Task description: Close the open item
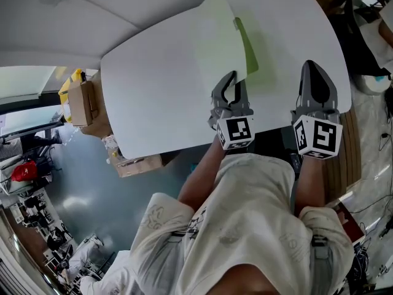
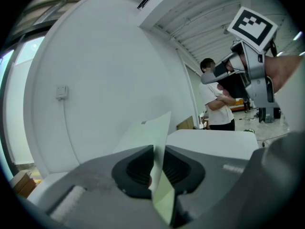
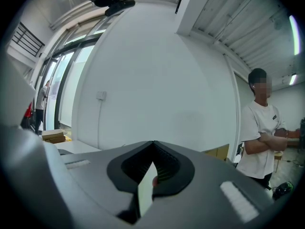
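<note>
A pale green folder lies open on the white table (image 1: 153, 91). Its cover (image 1: 218, 39) is lifted off the darker green inner leaf (image 1: 249, 48). My left gripper (image 1: 233, 74) is shut on the cover's near edge. In the left gripper view the cover (image 2: 153, 132) runs edge-on between the jaws of the left gripper (image 2: 158, 148), and both pads touch it. My right gripper (image 1: 311, 62) hovers over the table's right side, apart from the folder. In its own view the tips of the right gripper (image 3: 153, 143) meet. A pale strip shows behind them; I cannot tell what it is.
Cardboard boxes (image 1: 83, 102) stand on the floor off the table's left edge, and another box (image 1: 138, 163) sits under its near corner. A person in a white shirt (image 3: 259, 137) stands beyond the table with arms folded. Cables and clutter lie on the floor at right.
</note>
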`<action>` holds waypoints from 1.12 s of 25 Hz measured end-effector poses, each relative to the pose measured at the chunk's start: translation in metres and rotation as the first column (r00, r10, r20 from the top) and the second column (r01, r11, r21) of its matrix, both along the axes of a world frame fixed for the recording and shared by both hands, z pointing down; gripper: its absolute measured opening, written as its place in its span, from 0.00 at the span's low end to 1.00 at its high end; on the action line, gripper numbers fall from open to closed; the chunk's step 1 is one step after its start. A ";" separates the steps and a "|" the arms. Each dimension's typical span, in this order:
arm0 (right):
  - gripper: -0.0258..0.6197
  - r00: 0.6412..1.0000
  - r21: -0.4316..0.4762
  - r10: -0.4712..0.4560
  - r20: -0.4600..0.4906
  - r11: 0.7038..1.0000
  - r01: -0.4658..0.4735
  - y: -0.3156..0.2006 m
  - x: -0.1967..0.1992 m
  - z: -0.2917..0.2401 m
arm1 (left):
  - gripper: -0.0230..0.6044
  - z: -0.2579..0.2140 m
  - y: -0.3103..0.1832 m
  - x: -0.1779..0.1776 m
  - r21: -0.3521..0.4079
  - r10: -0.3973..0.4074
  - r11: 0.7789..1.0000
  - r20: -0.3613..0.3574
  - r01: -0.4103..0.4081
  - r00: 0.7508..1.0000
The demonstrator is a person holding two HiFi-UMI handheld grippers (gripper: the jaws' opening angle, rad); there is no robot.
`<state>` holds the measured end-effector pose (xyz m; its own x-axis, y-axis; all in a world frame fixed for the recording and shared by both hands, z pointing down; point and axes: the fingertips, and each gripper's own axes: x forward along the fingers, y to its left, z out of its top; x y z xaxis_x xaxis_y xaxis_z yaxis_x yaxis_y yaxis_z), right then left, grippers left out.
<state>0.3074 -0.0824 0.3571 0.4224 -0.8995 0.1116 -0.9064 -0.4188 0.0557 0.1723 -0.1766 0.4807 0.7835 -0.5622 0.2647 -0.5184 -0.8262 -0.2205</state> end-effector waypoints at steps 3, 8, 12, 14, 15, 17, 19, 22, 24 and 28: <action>0.04 1.000 -0.007 -0.001 0.009 1.000 0.001 0.000 0.008 0.003 | 0.11 0.006 0.004 0.009 -0.006 0.012 1.000 0.017 -0.012 1.000; 0.04 1.000 -0.017 -0.012 0.018 1.000 0.012 -0.006 0.016 0.007 | 0.11 0.015 0.007 0.020 -0.016 0.026 1.000 0.040 -0.025 0.999; 0.04 0.999 -0.028 -0.023 0.029 0.999 0.023 -0.008 0.024 0.012 | 0.12 0.025 0.014 0.031 -0.015 0.053 0.999 0.081 -0.052 0.995; 0.04 0.999 -0.031 -0.027 0.034 0.999 0.028 -0.011 0.028 0.015 | 0.12 0.033 0.017 0.038 -0.020 0.071 0.997 0.105 -0.069 0.992; 0.04 0.999 -0.033 -0.029 0.036 0.999 0.030 -0.012 0.030 0.016 | 0.12 0.037 0.018 0.041 -0.023 0.079 0.997 0.117 -0.077 0.990; 0.04 0.999 -0.037 -0.033 0.041 0.999 0.035 -0.015 0.034 0.020 | 0.13 0.044 0.020 0.045 -0.025 0.092 0.996 0.142 -0.089 0.986; 0.04 0.998 -0.041 -0.037 0.047 0.998 0.038 -0.016 0.039 0.023 | 0.13 0.050 0.023 0.050 -0.024 0.100 0.995 0.164 -0.098 0.981; 0.04 0.998 -0.049 -0.043 0.054 0.998 0.045 -0.021 0.042 0.029 | 0.13 0.059 0.025 0.055 -0.021 0.111 0.994 0.194 -0.109 0.975; 0.04 0.997 -0.054 -0.049 0.057 0.997 0.052 -0.026 0.043 0.033 | 0.13 0.067 0.025 0.058 -0.016 0.119 0.993 0.220 -0.118 0.968; 0.04 0.996 -0.065 -0.059 0.070 0.996 0.063 -0.033 0.048 0.042 | 0.14 0.084 0.029 0.064 -0.010 0.137 0.990 0.281 -0.140 0.950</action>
<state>0.3549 -0.1152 0.3989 0.3563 -0.9129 0.1990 -0.9328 -0.3599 0.0191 0.2367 -0.1478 0.5649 0.7492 -0.4568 0.4796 -0.3149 -0.8827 -0.3488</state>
